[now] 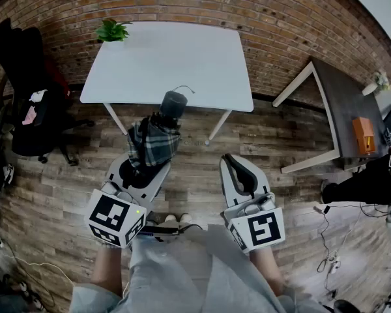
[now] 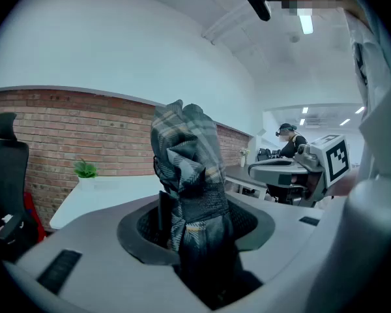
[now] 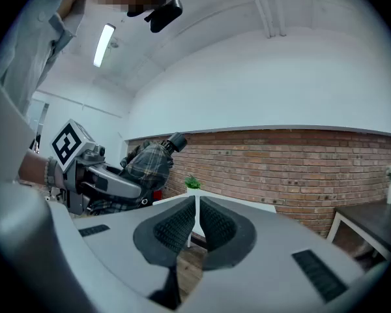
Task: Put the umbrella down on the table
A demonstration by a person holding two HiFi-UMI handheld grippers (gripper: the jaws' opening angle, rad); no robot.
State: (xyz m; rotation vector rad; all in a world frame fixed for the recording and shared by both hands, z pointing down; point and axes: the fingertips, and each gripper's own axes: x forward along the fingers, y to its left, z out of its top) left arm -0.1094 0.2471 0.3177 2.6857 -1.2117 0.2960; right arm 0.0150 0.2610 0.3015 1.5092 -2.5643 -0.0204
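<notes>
Plaid folded umbrella (image 1: 153, 141) is clamped in my left gripper (image 1: 145, 167), near the white table (image 1: 189, 57); my right gripper (image 1: 237, 166) has its jaws closed on nothing.

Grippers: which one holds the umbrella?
The left gripper: its jaws clamp the folded plaid umbrella. The right gripper has its jaws closed together on nothing.

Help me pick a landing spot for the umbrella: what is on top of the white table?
Only a small green potted plant at the far left corner of the white rectangular table. The folded plaid umbrella hides a patch of the table's near edge.
</notes>
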